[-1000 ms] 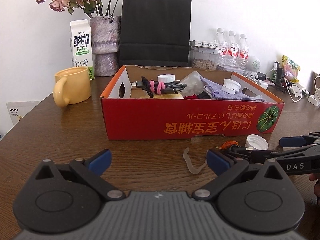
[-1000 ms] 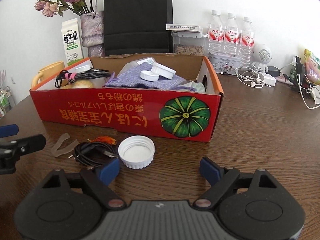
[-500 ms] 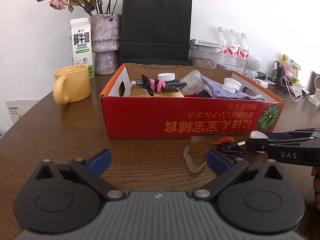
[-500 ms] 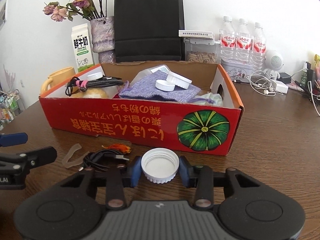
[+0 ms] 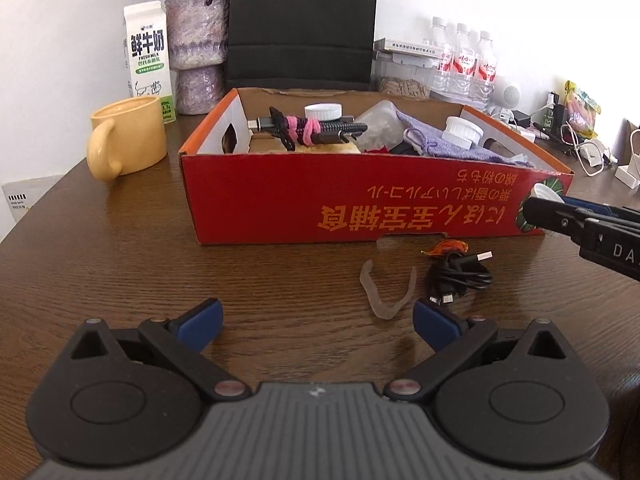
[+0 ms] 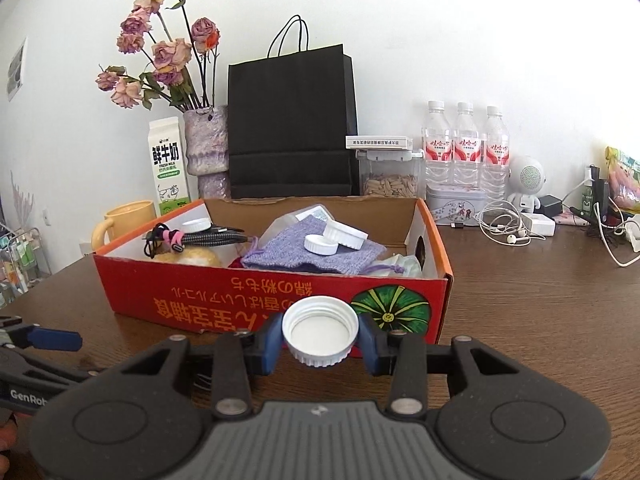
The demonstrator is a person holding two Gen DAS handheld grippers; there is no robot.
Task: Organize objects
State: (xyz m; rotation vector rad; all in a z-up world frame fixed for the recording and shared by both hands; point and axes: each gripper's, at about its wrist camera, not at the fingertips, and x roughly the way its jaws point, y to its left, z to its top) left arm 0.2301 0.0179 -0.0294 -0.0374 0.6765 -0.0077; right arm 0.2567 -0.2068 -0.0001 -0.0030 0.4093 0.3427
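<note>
Right tool [image 6: 320, 342] was clenched on the white cap [image 6: 320, 336], held off the worktop [image 6: 540, 320] just in front of the red box [image 6: 248, 300]. Left tool [image 5: 318, 318] sat released and empty, low near the clear strip [image 5: 380, 296] and black cable [image 5: 460, 276]. To do it well: clear the front wall first, release over the purple pouch [image 6: 312, 256] by the other caps, keep grip light, since the cap could pop out sideways.

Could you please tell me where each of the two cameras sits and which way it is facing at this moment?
Left wrist: on the open left gripper, low over the table, facing the red box and black cable; the right gripper enters at right.
Right wrist: on the right gripper, raised, shut on the white cap, facing the box; the left gripper shows at left.
Shared: box, yellow mug, milk carton.
</note>
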